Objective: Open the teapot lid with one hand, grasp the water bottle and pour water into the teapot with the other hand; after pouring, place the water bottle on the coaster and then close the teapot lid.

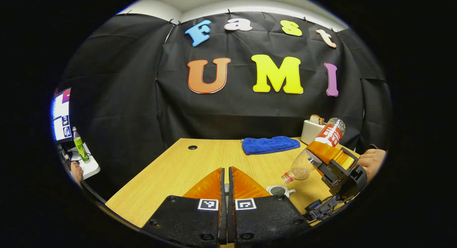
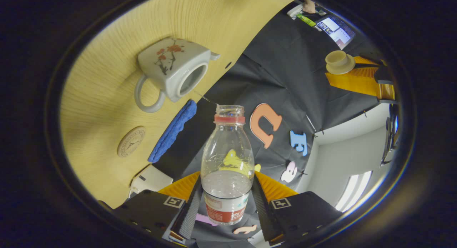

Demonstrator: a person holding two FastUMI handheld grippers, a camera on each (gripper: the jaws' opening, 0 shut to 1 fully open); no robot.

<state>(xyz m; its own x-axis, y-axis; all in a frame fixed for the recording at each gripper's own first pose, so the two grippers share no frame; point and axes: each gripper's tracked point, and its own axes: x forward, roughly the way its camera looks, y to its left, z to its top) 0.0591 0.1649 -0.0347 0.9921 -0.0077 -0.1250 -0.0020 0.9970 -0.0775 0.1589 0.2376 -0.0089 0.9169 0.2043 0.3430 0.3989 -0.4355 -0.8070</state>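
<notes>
Wooden table (image 1: 171,176), black-cloth booth; left claw (image 1: 225,183) pinching lid (image 2: 339,62), right claw (image 2: 227,198) clamping tilted bottle (image 2: 227,162).

I count one teapot (image 2: 174,70) at ten o'clock, one lid (image 2: 339,62) at two, one water bottle (image 2: 227,165) at six, one coaster (image 2: 131,141) at nine, one blue towel (image 2: 173,130), one toaster (image 1: 311,131) holding one bread slice (image 1: 316,119), and two grippers (image 1: 225,185) (image 2: 226,199).

**Rig hardware, both hands**

Left gripper (image 1: 225,191): black housings, one square black-and-white marker on each, round screw heads along the edge. Right gripper (image 2: 226,201): same black blocks, same markers. Ribbed finger surfaces on both.
</notes>
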